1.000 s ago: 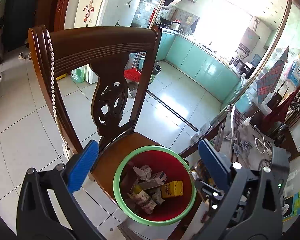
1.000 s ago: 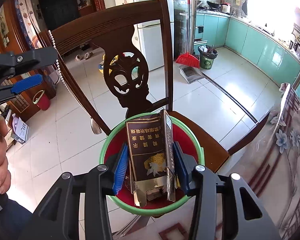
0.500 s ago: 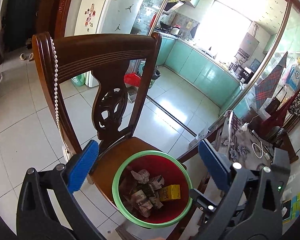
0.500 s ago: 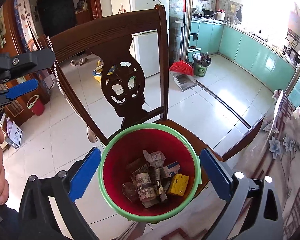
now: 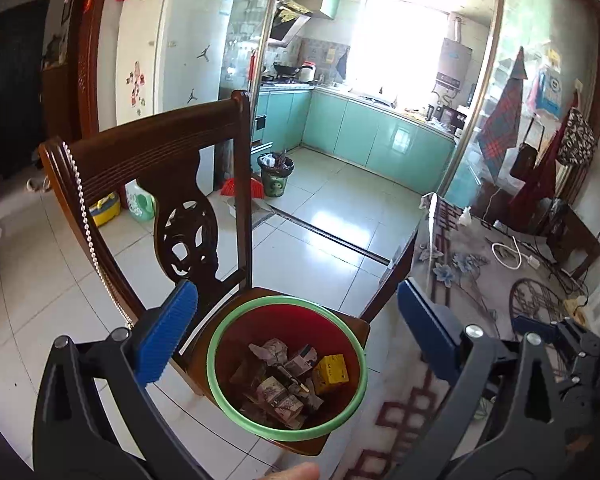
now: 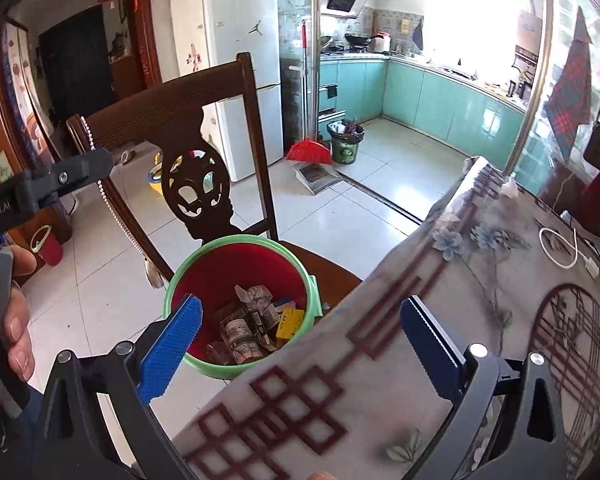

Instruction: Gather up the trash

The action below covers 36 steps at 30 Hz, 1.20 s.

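Right wrist view: the dark carton held a second ago is gone from the right hand-held gripper point(image 6: 298, 338), now released and empty.

It lies with the trash point(image 6: 256, 326) inside the red bin point(image 6: 204, 276) on the chair seat point(image 5: 236, 312), so that piece counts as collected. Both grippers have pulled back and tilted up; the bin sits ahead-left of the right one, whose span hovers over the bench point(image 6: 480, 280). The left hand-held gripper point(image 5: 296, 328), also released, frames the bin below.

Dark wooden chair point(image 5: 152, 168) at ten o'clock, bead string point(image 5: 85, 216) draped on its post. White fridge point(image 6: 236, 40) at twelve. Red broom point(image 6: 308, 148) beside green kitchen bin point(image 6: 346, 144).
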Motion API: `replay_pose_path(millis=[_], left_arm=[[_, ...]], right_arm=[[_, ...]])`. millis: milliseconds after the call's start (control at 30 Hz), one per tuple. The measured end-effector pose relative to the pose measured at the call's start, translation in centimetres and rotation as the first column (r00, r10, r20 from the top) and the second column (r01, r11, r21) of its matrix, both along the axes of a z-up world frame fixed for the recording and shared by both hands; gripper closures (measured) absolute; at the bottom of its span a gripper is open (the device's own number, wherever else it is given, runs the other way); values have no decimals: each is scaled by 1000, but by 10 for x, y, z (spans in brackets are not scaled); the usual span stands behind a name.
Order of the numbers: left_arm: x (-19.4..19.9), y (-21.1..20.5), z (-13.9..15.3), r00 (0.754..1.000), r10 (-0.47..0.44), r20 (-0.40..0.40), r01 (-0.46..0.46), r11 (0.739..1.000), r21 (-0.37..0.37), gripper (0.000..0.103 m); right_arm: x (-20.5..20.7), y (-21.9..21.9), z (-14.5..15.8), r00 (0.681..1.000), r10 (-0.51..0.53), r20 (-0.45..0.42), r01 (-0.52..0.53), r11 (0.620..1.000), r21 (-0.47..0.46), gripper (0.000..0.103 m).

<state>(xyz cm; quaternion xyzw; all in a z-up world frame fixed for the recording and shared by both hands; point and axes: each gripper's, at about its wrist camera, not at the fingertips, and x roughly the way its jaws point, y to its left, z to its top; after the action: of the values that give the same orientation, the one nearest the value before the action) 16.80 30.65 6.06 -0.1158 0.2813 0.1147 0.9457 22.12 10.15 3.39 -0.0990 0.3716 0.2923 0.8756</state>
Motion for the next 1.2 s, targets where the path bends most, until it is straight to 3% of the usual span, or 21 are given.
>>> replay_pose_path(millis=[100, 400, 733, 967, 1200], left_arm=[[-7, -34, 2, 1000, -27, 2, 27, 997, 72, 5], [-32, -142, 5, 974, -219, 52, 210, 968, 136, 5], [-61, -225, 4, 926, -365, 100, 345, 923, 171, 5], [-75, -246, -4, 924, -363, 119, 327, 913, 242, 5], [-72, -246, -11, 940, -319, 122, 280, 924, 262, 5]], right_arm=[[-13, -35, 8, 999, -49, 23, 48, 999, 16, 7], [-70, -154, 37, 960, -234, 151, 224, 972, 77, 7], [-127, -231, 48, 901, -346, 260, 315, 936, 156, 7], [-146, -251, 33, 886, -383, 262, 331, 917, 222, 7], [-147, -253, 25, 884, -397, 246, 344, 910, 231, 7]])
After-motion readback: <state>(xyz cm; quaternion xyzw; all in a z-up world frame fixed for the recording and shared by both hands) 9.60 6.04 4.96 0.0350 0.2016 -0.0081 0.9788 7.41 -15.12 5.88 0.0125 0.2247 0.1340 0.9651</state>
